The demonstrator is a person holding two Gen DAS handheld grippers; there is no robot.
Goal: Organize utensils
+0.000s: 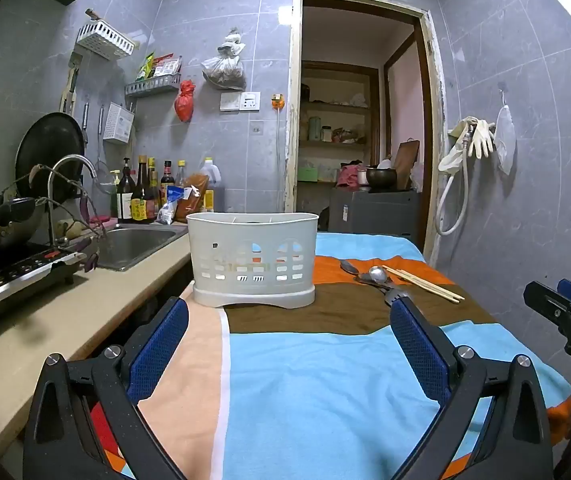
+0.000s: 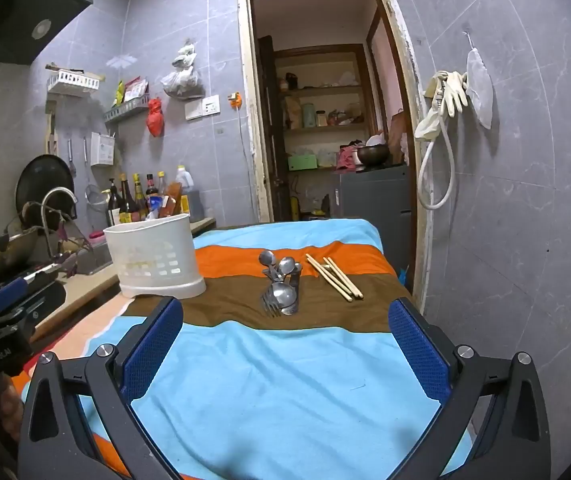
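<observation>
A white perforated utensil holder point(image 1: 252, 264) stands upright on the striped cloth; it also shows in the right wrist view point(image 2: 155, 256) at left. A pile of metal spoons and forks point(image 2: 281, 286) lies on the brown stripe; in the left wrist view the pile point(image 1: 371, 276) sits right of the holder. Wooden chopsticks point(image 2: 335, 278) lie to the right of the pile, also in the left wrist view point(image 1: 425, 284). My left gripper point(image 1: 289, 316) is open and empty, short of the holder. My right gripper point(image 2: 285, 316) is open and empty, just short of the pile.
The striped cloth point(image 2: 277, 380) covers the table. A counter point(image 1: 45, 320) to the left holds a sink point(image 1: 133, 244), faucet, induction cooker point(image 1: 17, 276), wok and sauce bottles point(image 1: 145, 196). A tiled wall stands on the right, a doorway point(image 2: 325, 120) behind the table.
</observation>
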